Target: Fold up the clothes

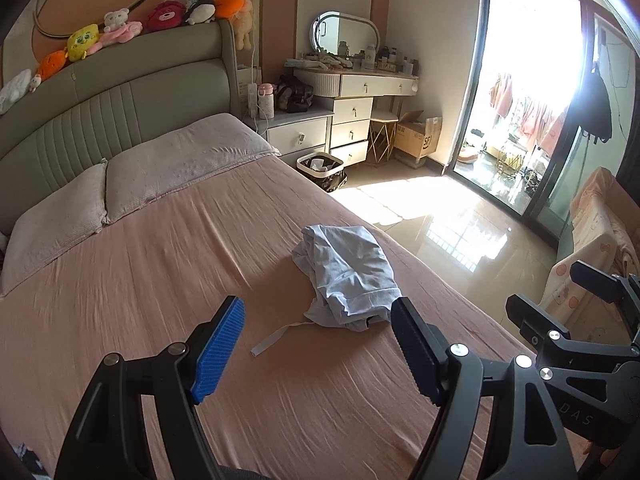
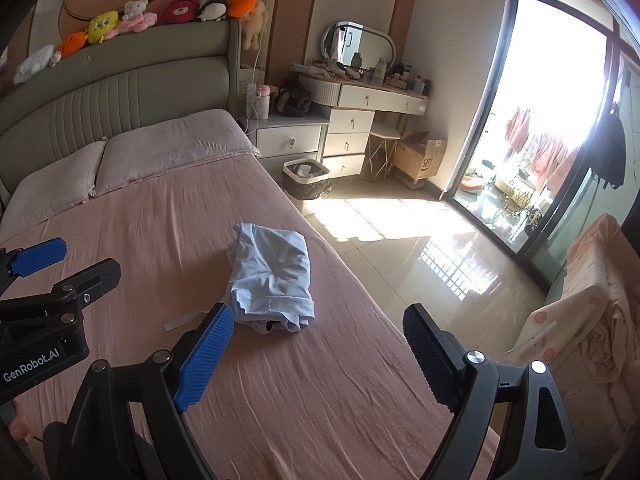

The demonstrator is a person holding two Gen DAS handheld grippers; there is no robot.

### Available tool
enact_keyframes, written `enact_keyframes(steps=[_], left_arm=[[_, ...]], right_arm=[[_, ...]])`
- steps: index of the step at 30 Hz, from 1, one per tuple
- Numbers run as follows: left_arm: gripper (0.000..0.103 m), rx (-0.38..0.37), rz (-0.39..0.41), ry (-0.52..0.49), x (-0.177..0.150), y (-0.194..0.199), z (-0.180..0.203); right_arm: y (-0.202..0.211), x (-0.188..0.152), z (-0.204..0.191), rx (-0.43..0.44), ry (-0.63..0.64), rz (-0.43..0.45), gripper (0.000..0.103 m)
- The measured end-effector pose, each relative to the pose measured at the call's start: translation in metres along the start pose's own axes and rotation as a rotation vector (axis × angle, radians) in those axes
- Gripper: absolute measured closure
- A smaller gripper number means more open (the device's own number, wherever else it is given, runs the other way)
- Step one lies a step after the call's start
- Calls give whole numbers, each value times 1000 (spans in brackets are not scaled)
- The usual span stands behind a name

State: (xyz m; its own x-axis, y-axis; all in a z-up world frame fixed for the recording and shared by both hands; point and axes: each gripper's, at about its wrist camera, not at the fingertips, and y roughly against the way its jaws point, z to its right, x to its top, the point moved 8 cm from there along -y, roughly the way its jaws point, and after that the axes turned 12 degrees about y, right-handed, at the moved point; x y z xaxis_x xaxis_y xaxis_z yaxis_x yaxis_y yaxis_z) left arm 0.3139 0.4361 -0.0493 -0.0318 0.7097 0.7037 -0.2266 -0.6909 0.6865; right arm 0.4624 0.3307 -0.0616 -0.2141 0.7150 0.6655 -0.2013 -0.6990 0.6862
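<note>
Pink bed sheet (image 1: 160,280) under folded pale-blue garment (image 1: 344,268), beyond the wide-open, empty left gripper (image 1: 316,344) and right gripper (image 2: 320,344) jaws.

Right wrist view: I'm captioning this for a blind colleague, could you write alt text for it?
A light blue garment lies loosely folded on a pink bed sheet, beyond the open, empty right claw. The left claw, also open, shows at the left edge. Behind are pillows, plush toys on the headboard, a dresser and a sunlit balcony door.
</note>
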Motion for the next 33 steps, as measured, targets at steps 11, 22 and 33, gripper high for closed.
enact_keyframes(steps=[11,22,33], left_arm=[[28,-5,-33,32,-20,-21,42],[28,50,-93,18,-33,-51,46],[28,48,-74,21,-32,-54,47]], right_arm=[[-29,-28,30,56,3,-35,16],[-56,-49,33,112,-46,-101,16],[-66,-47,33,141,-46,-120,16]])
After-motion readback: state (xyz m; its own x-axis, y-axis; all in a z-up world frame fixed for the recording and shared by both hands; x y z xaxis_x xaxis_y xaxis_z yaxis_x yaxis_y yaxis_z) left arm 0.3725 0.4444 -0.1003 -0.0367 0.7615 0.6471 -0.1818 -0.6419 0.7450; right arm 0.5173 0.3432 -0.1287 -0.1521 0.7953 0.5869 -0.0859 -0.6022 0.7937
